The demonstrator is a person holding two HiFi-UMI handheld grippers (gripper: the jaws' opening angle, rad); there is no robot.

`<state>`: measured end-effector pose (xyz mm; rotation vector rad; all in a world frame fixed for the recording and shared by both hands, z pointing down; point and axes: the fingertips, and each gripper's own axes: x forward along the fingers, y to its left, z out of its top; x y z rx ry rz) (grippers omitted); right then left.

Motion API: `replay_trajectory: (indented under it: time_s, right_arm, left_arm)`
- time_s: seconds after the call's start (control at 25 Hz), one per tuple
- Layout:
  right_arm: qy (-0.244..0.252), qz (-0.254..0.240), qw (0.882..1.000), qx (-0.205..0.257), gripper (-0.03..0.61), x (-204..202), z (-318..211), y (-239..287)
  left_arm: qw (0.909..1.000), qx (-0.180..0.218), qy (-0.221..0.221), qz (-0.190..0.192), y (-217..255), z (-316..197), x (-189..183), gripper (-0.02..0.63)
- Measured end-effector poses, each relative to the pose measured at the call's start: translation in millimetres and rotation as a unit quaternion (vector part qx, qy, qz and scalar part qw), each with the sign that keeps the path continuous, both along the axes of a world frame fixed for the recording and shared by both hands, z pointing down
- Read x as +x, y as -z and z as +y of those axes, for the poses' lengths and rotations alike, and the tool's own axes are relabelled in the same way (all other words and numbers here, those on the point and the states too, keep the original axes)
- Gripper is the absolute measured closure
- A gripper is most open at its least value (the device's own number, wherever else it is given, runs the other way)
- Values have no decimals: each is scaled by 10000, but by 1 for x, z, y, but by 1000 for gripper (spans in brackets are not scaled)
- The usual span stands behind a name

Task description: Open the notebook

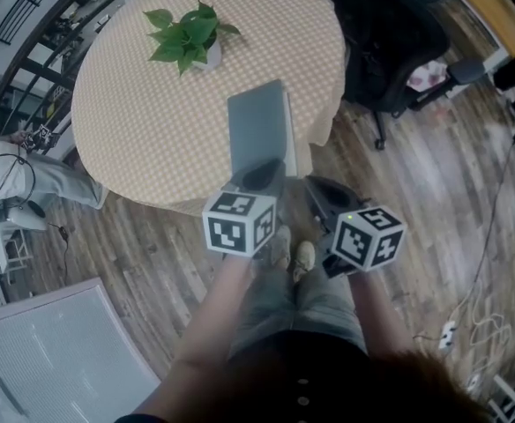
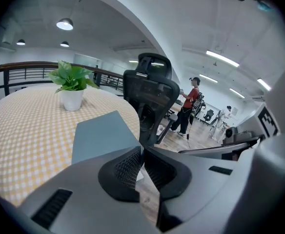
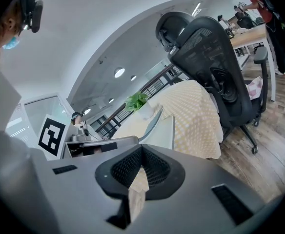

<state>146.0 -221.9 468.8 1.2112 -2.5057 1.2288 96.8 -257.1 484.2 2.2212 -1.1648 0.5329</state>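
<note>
Between the left gripper's (image 2: 142, 150) jaws, closed almost together, sits the near edge of the grey cover (image 2: 103, 133), pinched and held up off the white pages (image 3: 164, 133). Just to its right, the right gripper (image 3: 141, 147) hangs over the floor, its jaws pressed together on nothing. Ahead of both, the notebook (image 1: 257, 130) lies at the near rim of the checked round table (image 1: 125, 139). Farther on stands a potted plant (image 1: 189, 35).

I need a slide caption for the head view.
Left claw holds the grey notebook cover raised above a checkered table.
</note>
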Motion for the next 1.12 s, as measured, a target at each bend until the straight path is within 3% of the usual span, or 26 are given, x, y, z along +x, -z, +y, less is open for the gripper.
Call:
replay_trajectory:
  time_s: [0.48, 0.8, 1.12]
  right_arm:
    - [112, 15, 9998, 151, 568, -24, -16, 12]
    - [94, 275, 9992, 269, 568, -72, -23, 18]
    - [253, 385, 9984, 342, 568, -127, -28, 24]
  left_arm:
    - [9993, 239, 150, 233, 28, 2, -32, 586]
    - [9983, 419, -138, 374, 46, 3, -69, 586]
    - [9968, 424, -92, 665, 55, 7, -115, 586]
